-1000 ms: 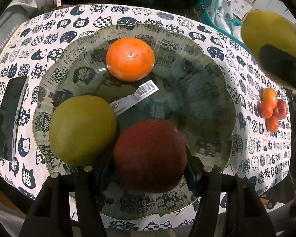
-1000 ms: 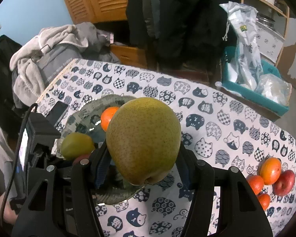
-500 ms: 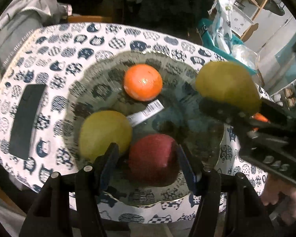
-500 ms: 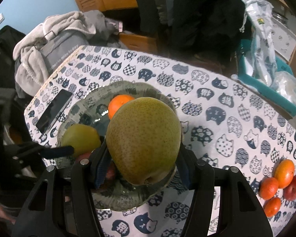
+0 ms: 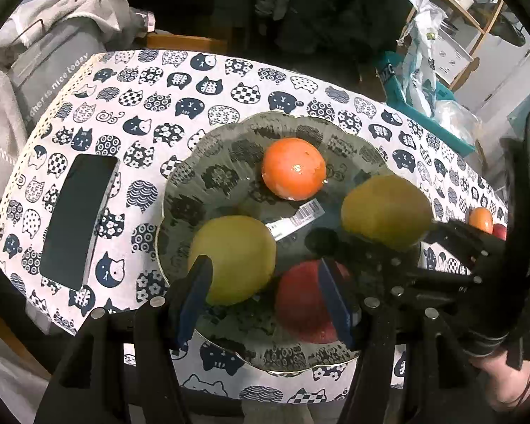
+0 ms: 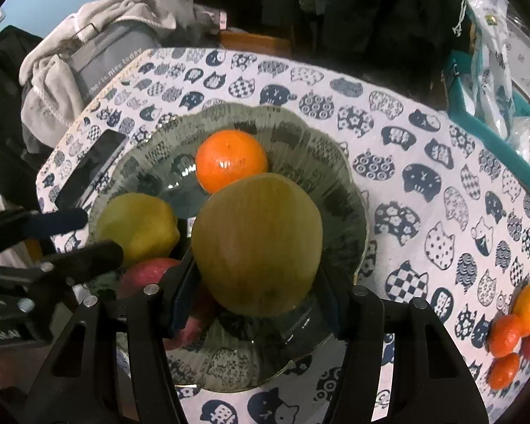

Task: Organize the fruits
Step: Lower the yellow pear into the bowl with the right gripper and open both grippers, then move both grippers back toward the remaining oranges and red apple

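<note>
A: Green pear clamped between the two pads of the right gripper, hanging over the near right part of the glass bowl. From the left wrist view, same pear seen at the bowl's right side, black fingers around it.

B: Resting on the glass or not?

A: Cannot tell. Blurred in the right wrist view, underside hidden.

B: Already inside the bowl?

A: An orange toward the far side, a second green pear at the near left, a red apple at the near middle, just beside that pear. A barcode sticker flat on the glass between them.

B: And the left gripper?

A: Partly open, nothing gripped. One blue pad in front of the second pear, the other in front of the apple, only the gap between those two fruits showing between the pads. Fingers apart from both fruits in the right wrist view.

B: Farther out?

A: White tablecloth printed with cat faces under everything. Dark phone lying flat to the left of the bowl. At the cloth's right end, well apart from the bowl, a small cluster of oranges and red fruit. Grey clothing heaped past the far left corner, a teal bin with plastic bags past the far right.
</note>
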`<state>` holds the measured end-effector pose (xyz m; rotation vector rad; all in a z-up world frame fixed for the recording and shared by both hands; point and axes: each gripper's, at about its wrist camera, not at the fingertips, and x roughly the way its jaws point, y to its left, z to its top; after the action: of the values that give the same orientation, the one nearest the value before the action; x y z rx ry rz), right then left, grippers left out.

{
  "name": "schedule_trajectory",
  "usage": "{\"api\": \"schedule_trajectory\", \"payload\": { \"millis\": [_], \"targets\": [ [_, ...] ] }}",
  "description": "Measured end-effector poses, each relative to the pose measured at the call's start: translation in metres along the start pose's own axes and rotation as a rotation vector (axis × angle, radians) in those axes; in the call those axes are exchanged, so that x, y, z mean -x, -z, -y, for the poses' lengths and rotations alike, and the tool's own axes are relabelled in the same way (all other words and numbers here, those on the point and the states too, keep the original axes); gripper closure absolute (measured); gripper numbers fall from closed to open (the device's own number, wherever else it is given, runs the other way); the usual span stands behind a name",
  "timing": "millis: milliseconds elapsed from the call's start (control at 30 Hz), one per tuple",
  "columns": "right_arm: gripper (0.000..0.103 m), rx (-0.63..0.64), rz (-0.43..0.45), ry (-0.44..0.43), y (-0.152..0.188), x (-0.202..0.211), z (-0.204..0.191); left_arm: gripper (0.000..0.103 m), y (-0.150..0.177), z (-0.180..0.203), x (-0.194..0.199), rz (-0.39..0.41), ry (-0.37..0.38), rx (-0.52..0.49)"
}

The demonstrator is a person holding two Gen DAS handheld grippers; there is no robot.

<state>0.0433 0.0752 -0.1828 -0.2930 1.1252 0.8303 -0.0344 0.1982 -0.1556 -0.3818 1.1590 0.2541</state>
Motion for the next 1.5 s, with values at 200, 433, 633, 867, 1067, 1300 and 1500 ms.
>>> {"api": "schedule_trajectory", "payload": {
  "millis": [200, 433, 633, 867, 1067, 1300, 1500],
  "targets": [
    [0.047, -0.014, -0.008, -0.017, 0.003, -0.004, 0.003, 0.04, -0.002, 0.002, 0.002, 0.001, -0.006, 0.004],
    [0.047, -0.007, -0.034, -0.017, 0.004, -0.002, 0.001, 0.038, -0.001, 0.004, 0.005, 0.008, -0.034, -0.007],
    [0.047, -0.008, 0.0, -0.015, 0.008, 0.011, 0.005, 0.038, -0.001, 0.014, 0.013, 0.024, -0.034, -0.018],
    [0.047, -0.022, 0.048, -0.005, 0.008, 0.033, 0.014, 0.036, -0.005, 0.021, 0.023, 0.053, -0.035, -0.022],
    [0.042, -0.038, 0.1, 0.037, 0.007, 0.063, 0.023, 0.034, -0.009, 0.031, 0.029, 0.067, -0.018, -0.023],
    [0.033, -0.09, 0.179, 0.069, 0.007, 0.105, 0.04, 0.029, -0.009, 0.058, 0.041, 0.092, 0.017, -0.069],
    [0.024, -0.125, 0.242, 0.119, 0.012, 0.142, 0.052, 0.026, -0.008, 0.079, 0.052, 0.115, 0.034, -0.114]
  ]
}}
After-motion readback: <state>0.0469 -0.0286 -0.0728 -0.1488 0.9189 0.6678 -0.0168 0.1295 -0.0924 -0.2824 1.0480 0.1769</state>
